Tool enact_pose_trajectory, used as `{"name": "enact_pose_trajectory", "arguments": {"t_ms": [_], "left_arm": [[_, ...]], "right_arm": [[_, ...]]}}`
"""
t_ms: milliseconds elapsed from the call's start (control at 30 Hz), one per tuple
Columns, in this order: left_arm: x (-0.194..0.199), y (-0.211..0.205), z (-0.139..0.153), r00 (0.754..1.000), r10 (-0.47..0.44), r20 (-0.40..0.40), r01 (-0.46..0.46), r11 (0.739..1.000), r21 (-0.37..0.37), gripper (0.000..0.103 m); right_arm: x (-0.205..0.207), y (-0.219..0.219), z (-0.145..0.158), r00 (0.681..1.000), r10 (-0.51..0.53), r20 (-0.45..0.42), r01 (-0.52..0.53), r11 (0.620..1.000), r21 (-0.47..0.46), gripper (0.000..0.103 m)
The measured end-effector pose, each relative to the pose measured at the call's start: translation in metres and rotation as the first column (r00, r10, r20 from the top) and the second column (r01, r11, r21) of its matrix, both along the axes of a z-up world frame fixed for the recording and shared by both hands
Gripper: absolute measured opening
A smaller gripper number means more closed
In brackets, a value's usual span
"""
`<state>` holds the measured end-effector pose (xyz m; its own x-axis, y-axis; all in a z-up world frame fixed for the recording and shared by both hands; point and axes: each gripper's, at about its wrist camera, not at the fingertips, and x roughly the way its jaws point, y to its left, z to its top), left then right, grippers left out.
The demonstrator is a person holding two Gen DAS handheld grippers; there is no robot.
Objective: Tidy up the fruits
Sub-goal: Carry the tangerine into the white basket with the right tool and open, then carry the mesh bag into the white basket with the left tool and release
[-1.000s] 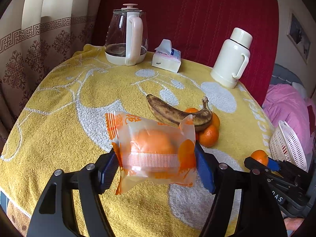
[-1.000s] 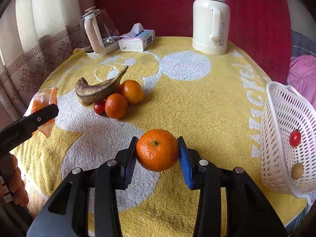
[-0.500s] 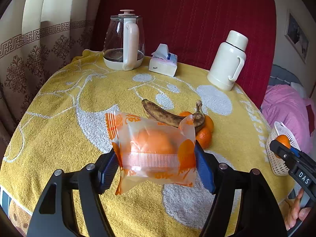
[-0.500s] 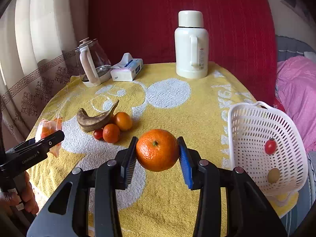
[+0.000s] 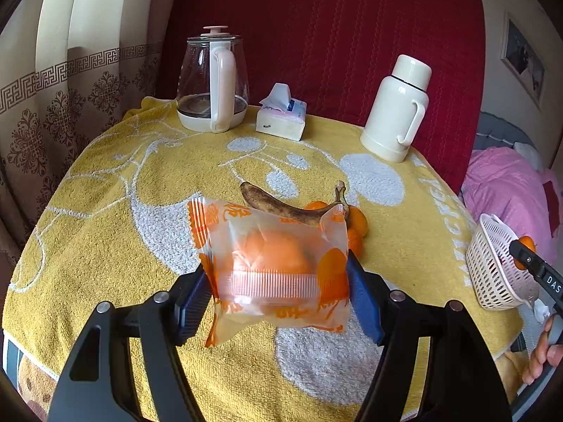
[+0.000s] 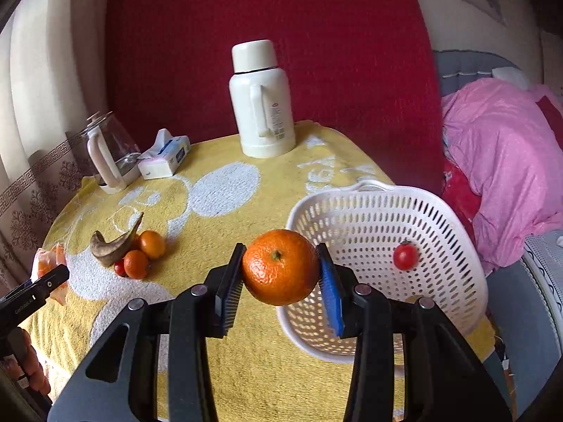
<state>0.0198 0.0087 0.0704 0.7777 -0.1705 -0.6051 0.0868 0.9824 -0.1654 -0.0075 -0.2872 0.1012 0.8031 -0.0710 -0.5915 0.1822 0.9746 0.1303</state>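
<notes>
My left gripper [image 5: 279, 292] is shut on a clear bag with orange print holding an orange [image 5: 274, 263], above the table's near left part. My right gripper [image 6: 279, 281] is shut on a loose orange [image 6: 280, 267], held in front of the left rim of a white slotted basket [image 6: 355, 218]. A cherry tomato [image 6: 405, 255] lies in the basket. A brown banana [image 5: 281, 205] lies on two small oranges [image 6: 146, 253] with a cherry tomato [image 6: 119, 268] mid-table. The basket also shows in the left wrist view [image 5: 492, 263].
The round table wears a yellow towel [image 5: 105, 211]. At the back stand a glass kettle [image 5: 211, 81], a tissue box [image 5: 281, 119] and a white thermos [image 5: 397, 109]. A pink blanket [image 6: 503, 161] lies on a bed to the right.
My right gripper has carried the orange rightward and up to the basket's rim. My left gripper has kept hold of the bagged orange and drawn back a little from the table.
</notes>
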Motion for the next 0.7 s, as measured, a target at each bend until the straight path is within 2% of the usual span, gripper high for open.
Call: {"name": "enact_pose_trajectory", "arguments": {"t_ms": [233,433,567,700], "left_arm": [[-0.003,-0.010,0.005,1.000,-0.014,0.009,0.014,1.000,0.011,0.070],[-0.007,-0.018,0.009,1.000,-0.023,0.020,0.022,0.999,0.023,0.070],[-0.010,-0.023,0.012,0.999,-0.029,0.026,0.028,0.999,0.030,0.070],[-0.011,-0.031,0.015,0.999,-0.038,0.030,0.037,0.999,0.037,0.070]], "right_arm": [[-0.006,-0.030,-0.010,0.997,-0.073,-0.022,0.073,0.997,0.013,0.041],[-0.007,-0.038,-0.023,0.995,-0.082,-0.056,0.084,0.996,0.028,0.042],[-0.008,-0.041,-0.025,0.995,-0.079,-0.053,0.081,0.996,0.033,0.056],[-0.009,-0.043,-0.025,0.996,-0.073,-0.049,0.075,0.996,0.037,0.056]]}}
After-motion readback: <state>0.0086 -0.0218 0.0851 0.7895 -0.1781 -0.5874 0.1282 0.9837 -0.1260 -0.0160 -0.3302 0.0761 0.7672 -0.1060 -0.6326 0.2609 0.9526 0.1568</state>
